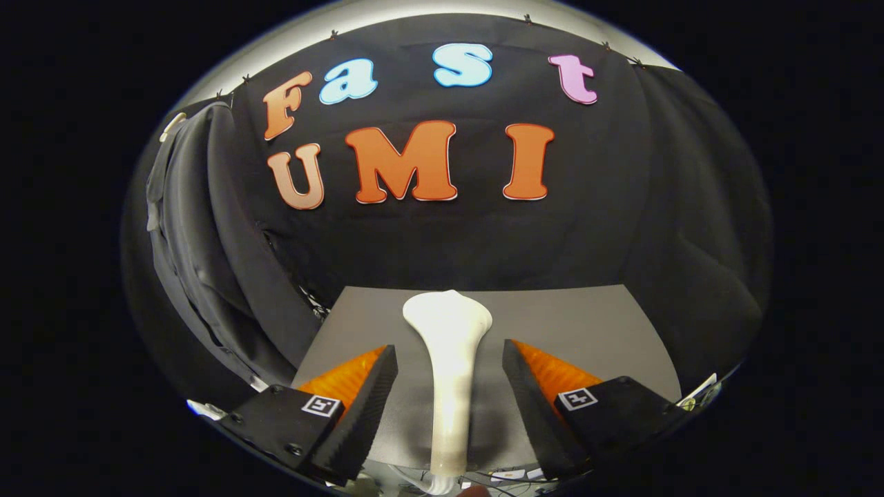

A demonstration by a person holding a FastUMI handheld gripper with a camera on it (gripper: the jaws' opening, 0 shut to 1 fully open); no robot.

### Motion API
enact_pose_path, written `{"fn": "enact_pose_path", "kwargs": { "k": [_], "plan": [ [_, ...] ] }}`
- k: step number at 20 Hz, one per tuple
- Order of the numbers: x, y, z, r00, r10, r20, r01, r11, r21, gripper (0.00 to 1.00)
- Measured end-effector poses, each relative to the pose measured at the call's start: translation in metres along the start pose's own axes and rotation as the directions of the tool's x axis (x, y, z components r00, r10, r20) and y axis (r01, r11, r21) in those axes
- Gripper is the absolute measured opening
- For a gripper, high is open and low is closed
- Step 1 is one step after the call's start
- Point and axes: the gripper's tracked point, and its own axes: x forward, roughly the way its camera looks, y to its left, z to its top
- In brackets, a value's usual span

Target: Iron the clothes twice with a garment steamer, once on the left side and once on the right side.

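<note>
Gripper [449, 376] fingers spread apart flanking upright steamer [449, 345], table [587, 331] edge beyond.

grey table [587, 331] | black cloth wall [449, 241] behind it | cables [314, 304] at table's far-left corner

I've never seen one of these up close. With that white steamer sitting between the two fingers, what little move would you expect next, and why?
Probably closing the gripper on the white steamer. Its handle stands between the fingers with a gap on each side, so nothing grips it yet. The dark garment hangs off to the left, beyond the grey table, so the steamer must be held before it can be carried there.
</note>
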Motion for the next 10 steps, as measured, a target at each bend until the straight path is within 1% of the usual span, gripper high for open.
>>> {"fn": "enact_pose_path", "kwargs": {
  "k": [1,4,10],
  "plan": [
    [0.008,-0.002,-0.001,1.0,-0.008,-0.023,0.008,1.0,0.002,0.97],
    [0.029,-0.004,-0.012,0.994,-0.004,-0.109,0.004,1.0,0.001,0.97],
    [0.056,-0.013,-0.031,0.969,-0.005,-0.247,0.003,1.0,-0.008,0.97]
  ]
}}
